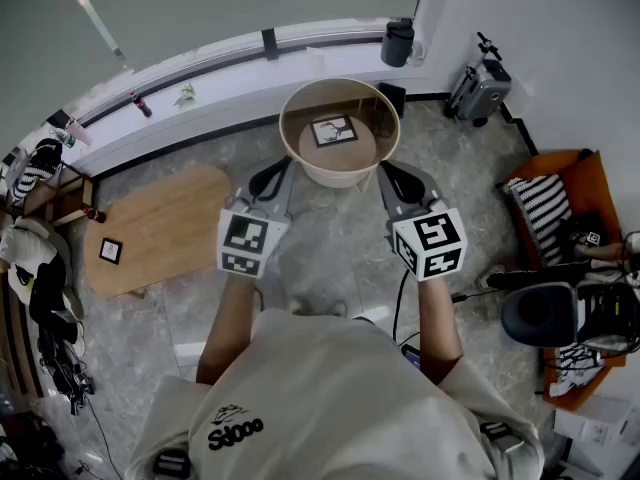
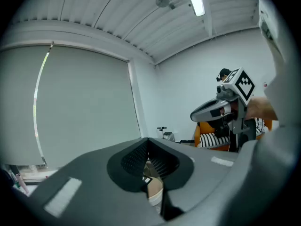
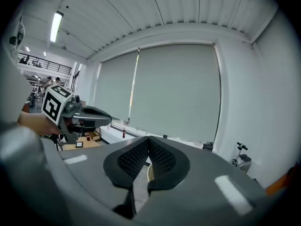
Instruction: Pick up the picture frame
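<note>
A small black picture frame (image 1: 334, 130) with a white mat lies flat inside a round, high-rimmed wooden tray table (image 1: 300, 158). Both grippers hover just short of its near rim, one on each side. My left gripper (image 1: 266, 179) is shut with nothing in it. My right gripper (image 1: 401, 179) is likewise shut and empty. In the left gripper view the shut jaws (image 2: 148, 150) hide most of the table, and the right gripper (image 2: 220, 110) shows beyond them. In the right gripper view the jaws (image 3: 149, 149) meet, with the left gripper (image 3: 83, 113) off to the left.
A low oval wooden table (image 1: 165, 223) at the left carries a second small frame (image 1: 110, 251). An orange seat with a striped cushion (image 1: 545, 208) and a black office chair (image 1: 545, 314) stand at the right. A black bin (image 1: 397, 42) sits on the curved window ledge.
</note>
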Demonstrator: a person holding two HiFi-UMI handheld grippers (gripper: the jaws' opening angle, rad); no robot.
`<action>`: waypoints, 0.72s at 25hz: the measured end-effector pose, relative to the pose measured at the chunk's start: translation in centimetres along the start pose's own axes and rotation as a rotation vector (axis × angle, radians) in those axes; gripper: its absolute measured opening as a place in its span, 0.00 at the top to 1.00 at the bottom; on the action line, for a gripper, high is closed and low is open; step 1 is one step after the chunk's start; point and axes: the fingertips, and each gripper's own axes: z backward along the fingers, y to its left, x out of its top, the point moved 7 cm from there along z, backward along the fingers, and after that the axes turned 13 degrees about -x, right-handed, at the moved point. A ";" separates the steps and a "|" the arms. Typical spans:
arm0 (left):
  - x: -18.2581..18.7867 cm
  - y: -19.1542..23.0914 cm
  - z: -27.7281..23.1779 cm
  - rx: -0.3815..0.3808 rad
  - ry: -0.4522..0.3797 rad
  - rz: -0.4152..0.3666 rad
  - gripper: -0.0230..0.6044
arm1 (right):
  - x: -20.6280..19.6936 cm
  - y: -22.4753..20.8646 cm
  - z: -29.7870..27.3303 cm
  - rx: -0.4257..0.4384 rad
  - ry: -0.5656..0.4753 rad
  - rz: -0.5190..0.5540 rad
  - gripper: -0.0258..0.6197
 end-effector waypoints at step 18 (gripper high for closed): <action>-1.3 -3.1 -3.6 0.048 0.071 0.004 0.95 | -3.6 -6.0 -0.7 -0.004 0.031 -0.074 0.96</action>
